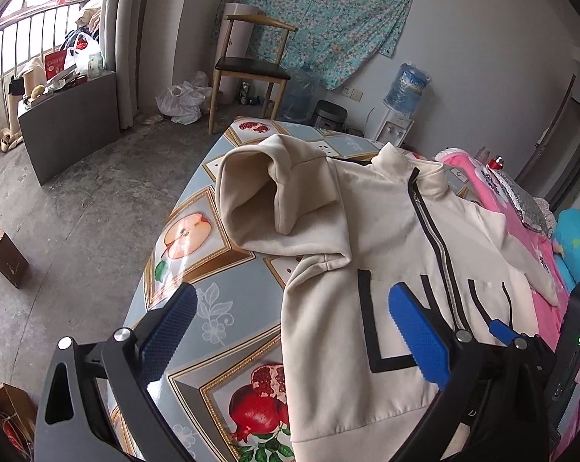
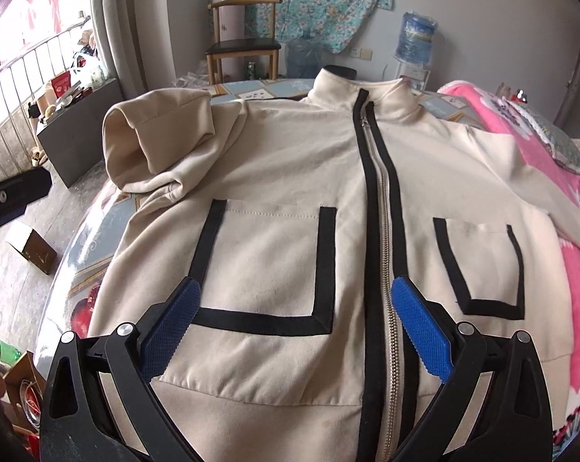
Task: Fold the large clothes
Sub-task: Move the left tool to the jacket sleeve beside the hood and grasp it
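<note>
Two tongs hover spread wide and grasping nothing: the left tongs [image 1: 292, 306] over the jacket's left edge, the right tongs [image 2: 295, 300] above its front by the zipper [image 2: 382, 208]. The cream jacket [image 2: 282, 177] lies face up, zipped, on the fruit-patterned bench [image 1: 197, 254], its left sleeve [image 1: 259, 192] folded back near the shoulder.
</note>
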A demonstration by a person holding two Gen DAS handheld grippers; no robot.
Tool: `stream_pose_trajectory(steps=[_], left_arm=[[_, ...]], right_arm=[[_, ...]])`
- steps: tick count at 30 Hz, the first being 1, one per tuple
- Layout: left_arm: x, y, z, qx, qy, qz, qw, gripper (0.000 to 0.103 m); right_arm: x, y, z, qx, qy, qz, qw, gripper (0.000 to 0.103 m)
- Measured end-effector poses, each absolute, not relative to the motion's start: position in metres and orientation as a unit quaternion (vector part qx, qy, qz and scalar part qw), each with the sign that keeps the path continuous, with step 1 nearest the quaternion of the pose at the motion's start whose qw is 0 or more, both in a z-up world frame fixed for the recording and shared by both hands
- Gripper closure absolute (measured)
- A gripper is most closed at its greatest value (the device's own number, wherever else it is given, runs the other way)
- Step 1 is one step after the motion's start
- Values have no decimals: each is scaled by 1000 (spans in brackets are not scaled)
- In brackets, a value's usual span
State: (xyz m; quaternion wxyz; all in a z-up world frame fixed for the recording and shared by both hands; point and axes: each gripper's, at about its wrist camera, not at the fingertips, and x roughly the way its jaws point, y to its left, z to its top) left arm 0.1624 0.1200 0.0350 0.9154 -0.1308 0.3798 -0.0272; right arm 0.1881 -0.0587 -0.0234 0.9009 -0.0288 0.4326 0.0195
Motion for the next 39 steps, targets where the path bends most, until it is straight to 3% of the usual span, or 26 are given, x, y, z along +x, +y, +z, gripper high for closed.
stream_pose_trajectory(steps=[6,15,27,32,39], left_arm=[[169,128,40,-141,361,-27,922,5],[202,123,43,-44,378,18,924,5],[271,117,13,-136,439,-46,887,5],[298,109,-7,-133,457,-33,879,16],[322,110,-20,-122,470,15,874,55]], right_arm=[[198,-68,-41,-6,457,30,889,7],[202,-74,-54,-9,467,32,884,7],[213,-76,-66,-4,480,41,876,7],[214,-76,-71,-7,480,41,877,7],[215,-78,-75,1,479,45,877,7]])
